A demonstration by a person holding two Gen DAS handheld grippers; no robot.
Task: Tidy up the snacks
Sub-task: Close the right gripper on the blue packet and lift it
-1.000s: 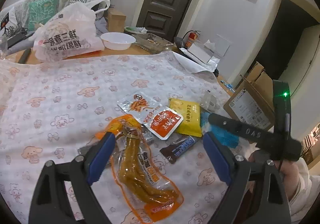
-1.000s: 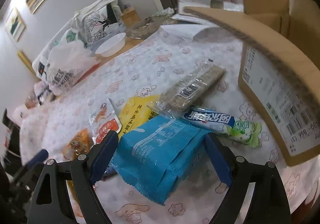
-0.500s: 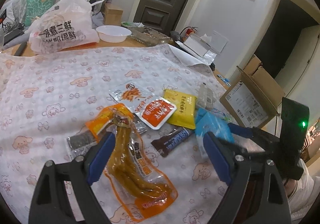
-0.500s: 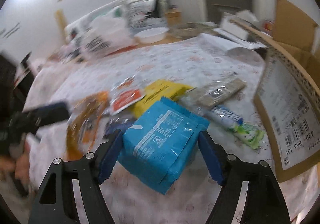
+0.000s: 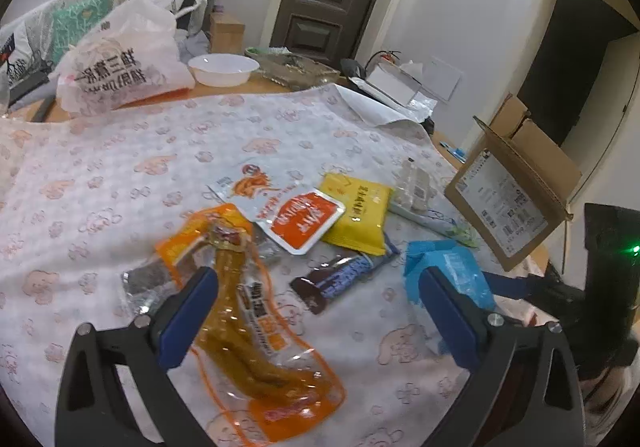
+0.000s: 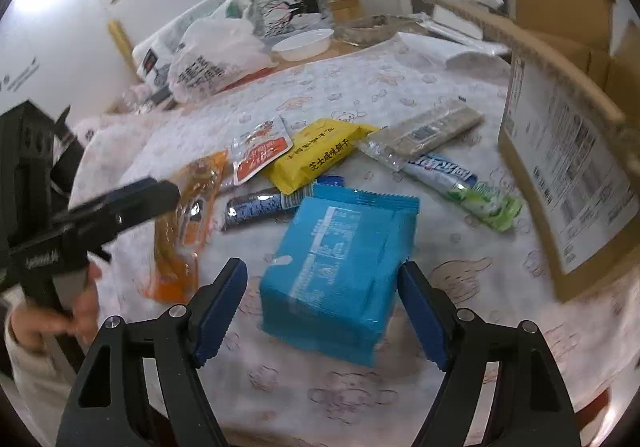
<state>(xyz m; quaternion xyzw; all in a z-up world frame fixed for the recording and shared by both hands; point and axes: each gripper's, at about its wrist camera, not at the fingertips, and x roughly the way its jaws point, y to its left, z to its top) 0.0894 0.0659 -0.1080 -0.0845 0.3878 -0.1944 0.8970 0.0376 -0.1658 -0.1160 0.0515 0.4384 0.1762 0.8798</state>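
Snacks lie scattered on a cartoon-print cloth [image 5: 120, 175]. My left gripper [image 5: 320, 311] hovers over a long orange chicken-feet pack [image 5: 248, 327]; its jaws are opening and do not touch the pack. A red-white sachet [image 5: 296, 219], a yellow cracker pack [image 5: 356, 211] and a dark bar [image 5: 336, 279] lie just beyond. My right gripper [image 6: 320, 275] straddles a blue pack [image 6: 340, 259] lying on the cloth. Its jaws are opening: the right pad is at the pack's edge, the left pad stands apart.
An open cardboard box [image 6: 568, 167] stands at the right edge. A green-white candy roll [image 6: 460, 183] and a clear-wrapped grey bar [image 6: 432, 127] lie before it. At the back are a white plastic bag [image 5: 124, 63], a white bowl [image 5: 224, 67] and tote bags.
The right gripper rolled and swung left, closing in on the blue pack, then eased off; a gap now shows at its left pad. The left jaws have spread wider over the orange pack.
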